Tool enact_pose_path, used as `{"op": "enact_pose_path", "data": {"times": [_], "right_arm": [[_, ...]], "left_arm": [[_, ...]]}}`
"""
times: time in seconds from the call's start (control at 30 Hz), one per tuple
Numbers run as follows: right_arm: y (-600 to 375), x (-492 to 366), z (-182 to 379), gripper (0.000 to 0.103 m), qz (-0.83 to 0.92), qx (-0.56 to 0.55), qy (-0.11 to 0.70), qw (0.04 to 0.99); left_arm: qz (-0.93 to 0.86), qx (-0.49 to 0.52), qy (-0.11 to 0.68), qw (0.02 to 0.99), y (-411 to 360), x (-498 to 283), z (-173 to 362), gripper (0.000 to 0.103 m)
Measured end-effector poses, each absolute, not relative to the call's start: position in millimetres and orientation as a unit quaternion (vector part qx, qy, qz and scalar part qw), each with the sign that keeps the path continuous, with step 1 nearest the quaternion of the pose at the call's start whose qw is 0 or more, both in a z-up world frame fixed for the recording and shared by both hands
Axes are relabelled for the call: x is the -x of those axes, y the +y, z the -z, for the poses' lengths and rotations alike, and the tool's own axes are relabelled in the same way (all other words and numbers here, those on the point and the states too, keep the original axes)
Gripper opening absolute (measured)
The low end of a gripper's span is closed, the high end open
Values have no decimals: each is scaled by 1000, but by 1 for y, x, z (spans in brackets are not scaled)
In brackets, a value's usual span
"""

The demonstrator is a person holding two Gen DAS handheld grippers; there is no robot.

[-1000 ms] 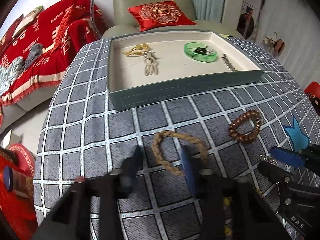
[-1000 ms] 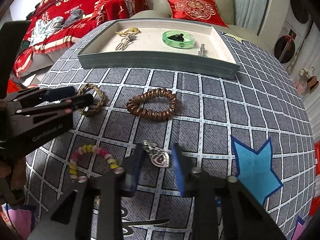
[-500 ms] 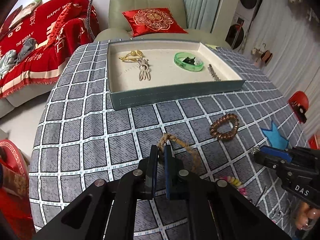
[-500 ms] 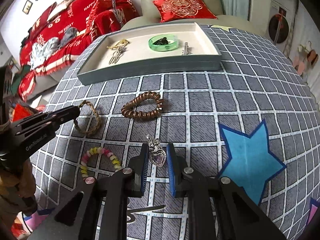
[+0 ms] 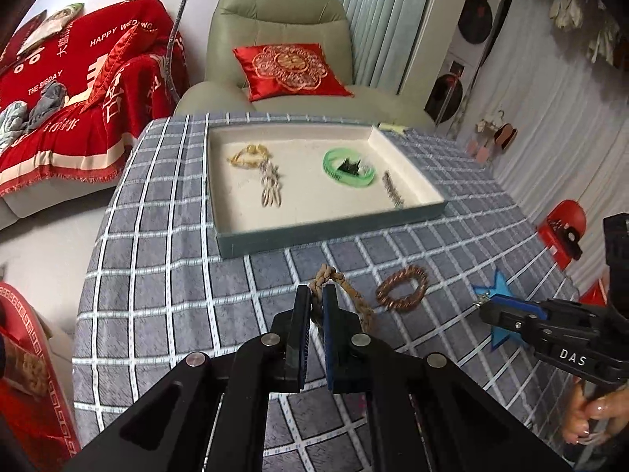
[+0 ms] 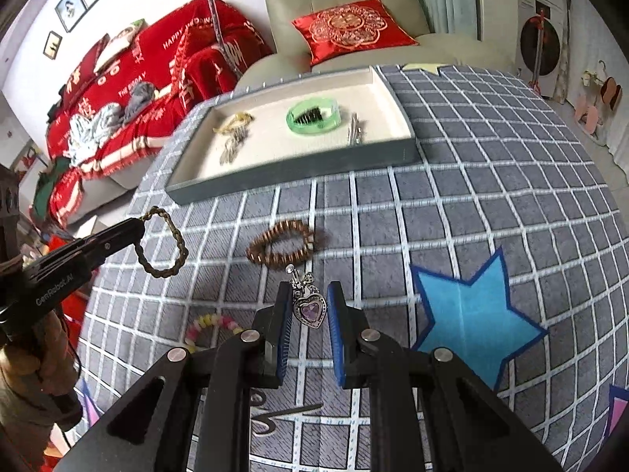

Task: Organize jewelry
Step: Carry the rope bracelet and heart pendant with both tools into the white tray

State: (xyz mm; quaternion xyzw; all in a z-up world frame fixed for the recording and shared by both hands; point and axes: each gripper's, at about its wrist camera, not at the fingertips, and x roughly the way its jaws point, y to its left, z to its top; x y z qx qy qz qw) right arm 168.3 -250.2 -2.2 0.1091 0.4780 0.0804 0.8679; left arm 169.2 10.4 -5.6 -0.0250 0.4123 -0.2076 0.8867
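Left gripper (image 5: pixel 312 303): jaws clamped on the braid (image 5: pixel 346 293), lifted off the counter (image 5: pixel 157 275).
Right gripper (image 6: pixel 310 306): jaws pinched on the pendant (image 6: pixel 310 308).
Tray (image 6: pixel 295 179): at the counter's far edge.
Risk: the pendant could be dropped, being held only by its sides.

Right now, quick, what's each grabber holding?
Left gripper: shut on the braided rope bracelet, lifted off the cloth.
Right gripper: shut on the purple heart pendant.
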Motion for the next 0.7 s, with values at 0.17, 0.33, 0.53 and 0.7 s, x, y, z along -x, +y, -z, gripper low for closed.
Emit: {"op": "enact_pose_path", "data": {"times": [0.17,0.33,0.53,0.7], "right_arm": [[-259,-189,-19,19,-85,-121,463,874],[-268,-221,-41,19,-85,-118,450,881],[-281,-271,-55,19,-82,-127,447,882],[-283,-310,-54,19,-79,-125,449,881]], "left_arm": [[212,33,395,893,11,-185,-17,22],[213,31,383,898,8,-206,-33,22],[213,31,383,898,-2,-244,-45,22],[219,33,390,894,-15,-279,-50,22]]}}
